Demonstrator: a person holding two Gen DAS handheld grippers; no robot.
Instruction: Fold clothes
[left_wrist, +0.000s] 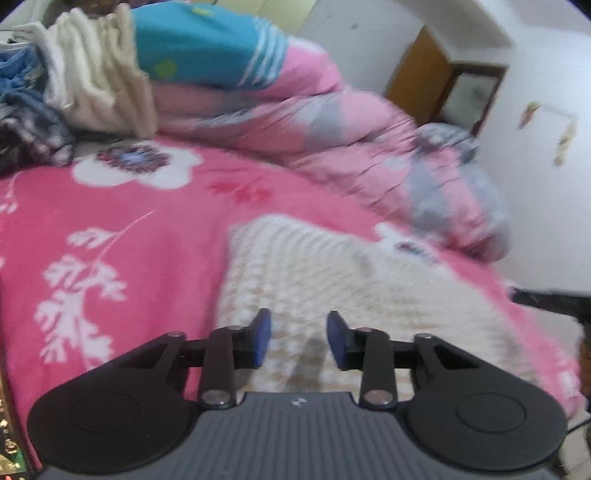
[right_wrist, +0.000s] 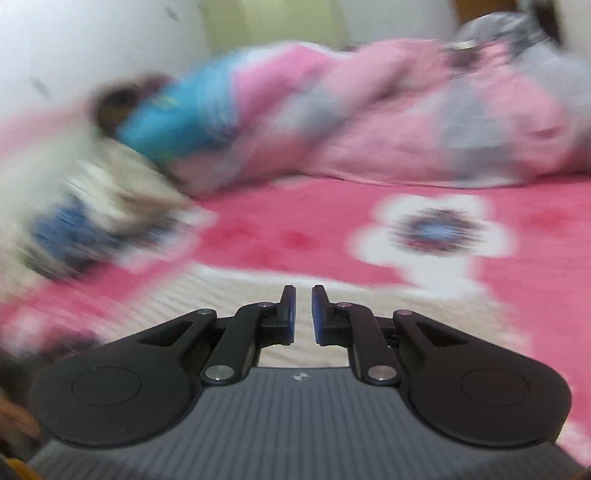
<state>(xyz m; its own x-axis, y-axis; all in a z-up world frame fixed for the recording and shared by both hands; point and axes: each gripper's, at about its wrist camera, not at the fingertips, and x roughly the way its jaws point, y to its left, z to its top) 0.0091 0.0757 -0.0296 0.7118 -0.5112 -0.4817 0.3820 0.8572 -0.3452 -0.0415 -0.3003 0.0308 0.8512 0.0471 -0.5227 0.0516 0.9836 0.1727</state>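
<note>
We see a cream knitted garment (left_wrist: 332, 280) lying spread on the bed's pink floral blanket (left_wrist: 110, 221), directly ahead of and beneath the left gripper (left_wrist: 299, 339), whose blue-padded fingers (left_wrist: 263, 341) stand well apart with nothing between them. In the right wrist view, which is heavily blurred, the right gripper (right_wrist: 303, 314) hovers over the near edge of the same cream knit (right_wrist: 240, 299); its fingers are close together but a narrow gap shows between the pads, and no cloth sits in it. Behind, along the wall, we note a bunched pink-and-grey quilt (left_wrist: 332, 122), a teal pillow (left_wrist: 199, 44) resting on it, and a heap of other clothes (left_wrist: 92, 81) at the far left. No container appears in either view.
</note>
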